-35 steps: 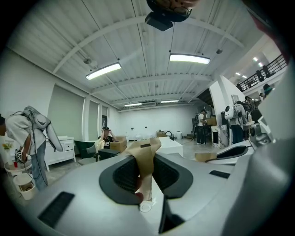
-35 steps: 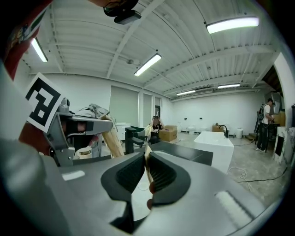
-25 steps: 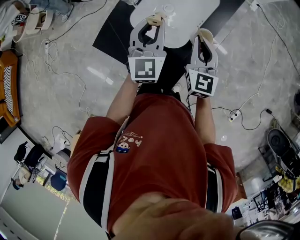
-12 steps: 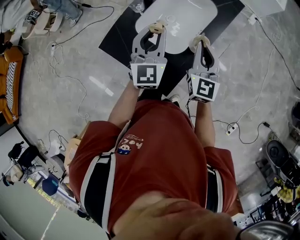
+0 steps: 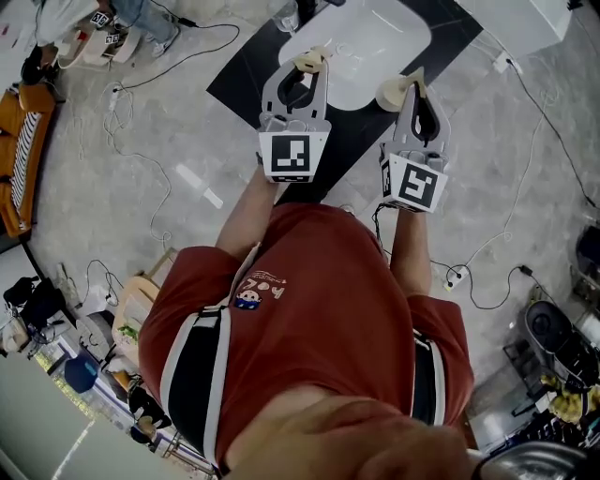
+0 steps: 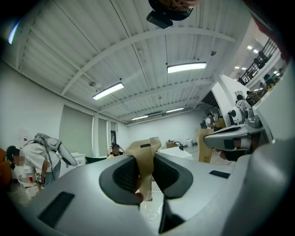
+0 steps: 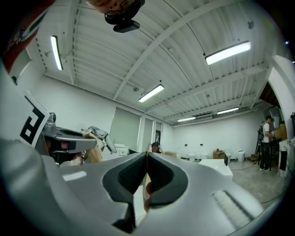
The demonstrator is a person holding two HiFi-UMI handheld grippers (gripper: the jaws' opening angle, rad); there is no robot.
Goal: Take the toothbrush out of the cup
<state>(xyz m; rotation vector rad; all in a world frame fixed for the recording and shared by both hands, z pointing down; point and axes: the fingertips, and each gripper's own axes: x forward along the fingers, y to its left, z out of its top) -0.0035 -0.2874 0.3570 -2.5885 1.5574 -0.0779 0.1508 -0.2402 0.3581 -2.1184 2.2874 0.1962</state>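
Well, you are not at the cup yet. The white table (image 5: 370, 42), at the top centre of the head view, is the biggest thing ahead of you. Both grippers hang in front of it, pointing roughly level toward it.

Your left gripper (image 5: 309, 64) has its jaws clamped on a tan paper-like strip (image 6: 144, 159) that stands upright between the pads. Your right gripper (image 5: 413, 86) has its jaws pressed together. A tan piece (image 5: 394, 91) sits at its tip, and I cannot tell whether it is gripped or only attached.

No view shows the toothbrush or the cup plainly. A small clear thing (image 5: 287, 17) at the table's upper left edge may be the cup, but it is too small to tell. So which way the toothbrush points, and how its long axis lies, cannot be read.

I judge this the approach. Next you need to look down at the table, find the handle, and open one pair of jaws for it.
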